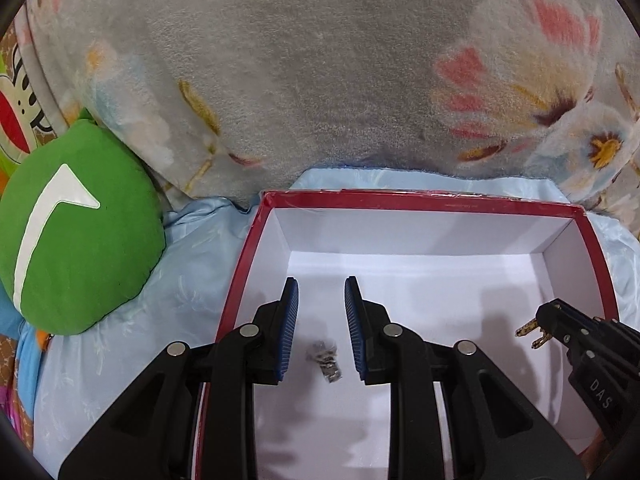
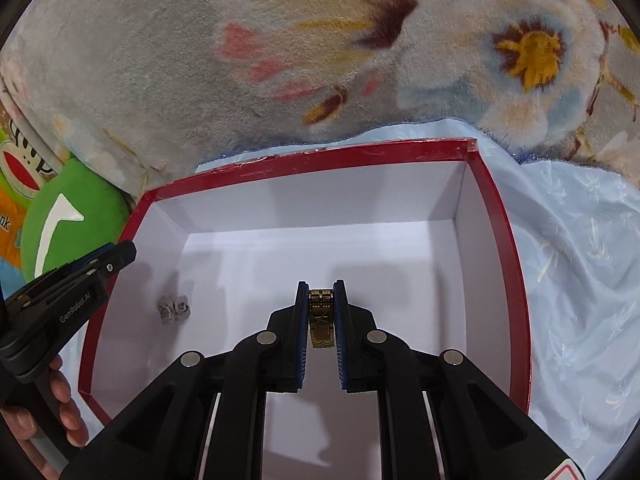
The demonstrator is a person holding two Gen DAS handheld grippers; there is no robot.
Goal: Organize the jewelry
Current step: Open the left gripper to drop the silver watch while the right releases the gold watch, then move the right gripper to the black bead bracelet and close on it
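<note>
A red box with a white inside (image 1: 436, 200) (image 2: 312, 160) lies open on a pale blue sheet. A small silver jewelry piece (image 1: 325, 359) (image 2: 173, 309) lies on the box floor. My left gripper (image 1: 321, 294) is open and empty above it, one finger on each side. My right gripper (image 2: 321, 290) is shut on a gold bracelet (image 2: 322, 318) and holds it over the middle of the box. In the left wrist view the right gripper (image 1: 550, 322) shows at the right with the gold bracelet (image 1: 532, 330) sticking out.
A green round cushion (image 1: 76, 236) (image 2: 72, 216) lies left of the box. A grey floral fleece blanket (image 1: 320, 60) (image 2: 320, 40) rises behind it. The blue sheet (image 2: 580, 260) spreads to the right. A person's hand (image 2: 48, 408) holds the left gripper's handle.
</note>
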